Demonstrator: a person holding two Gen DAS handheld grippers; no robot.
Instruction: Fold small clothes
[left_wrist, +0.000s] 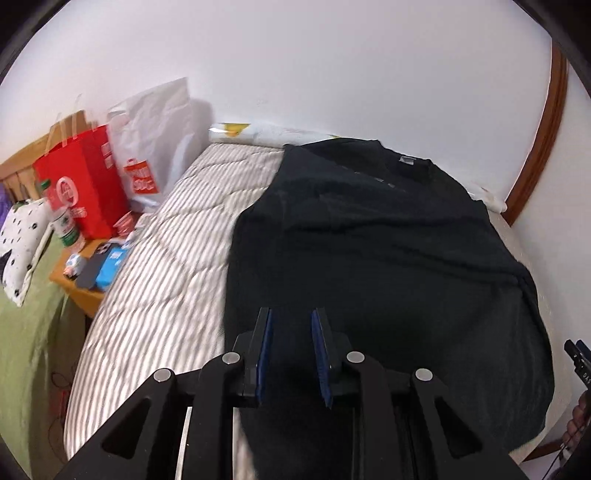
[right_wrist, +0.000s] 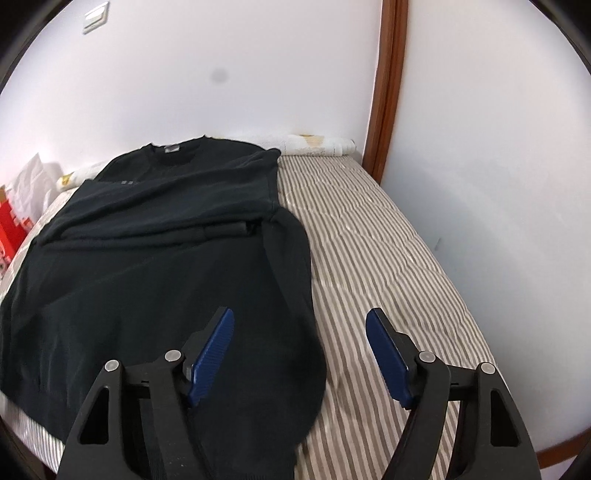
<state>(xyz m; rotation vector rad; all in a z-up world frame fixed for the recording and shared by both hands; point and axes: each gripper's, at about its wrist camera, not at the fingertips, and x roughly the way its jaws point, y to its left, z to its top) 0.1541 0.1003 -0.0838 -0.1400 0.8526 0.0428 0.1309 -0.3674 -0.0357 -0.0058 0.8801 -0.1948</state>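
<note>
Evidently the black sweater (right_wrist: 155, 258) had been spread flat on the striped bed (right_wrist: 369, 236), collar toward the wall, so its sides could be folded inward; one sleeve was already laid across the chest. The left tongs (left_wrist: 291, 354) were held narrowly apart and empty above the hem, and the right tongs (right_wrist: 300, 354) were held wide apart over the sweater's edge.

A black sweater (right_wrist: 155, 240) lies spread on a striped mattress (right_wrist: 388, 251) against a white wall (right_wrist: 258, 74), its sleeves folded inward. The right gripper (right_wrist: 299, 354) hangs above its hem, blue pads (right_wrist: 212, 354) wide apart, gripping nothing.
</note>
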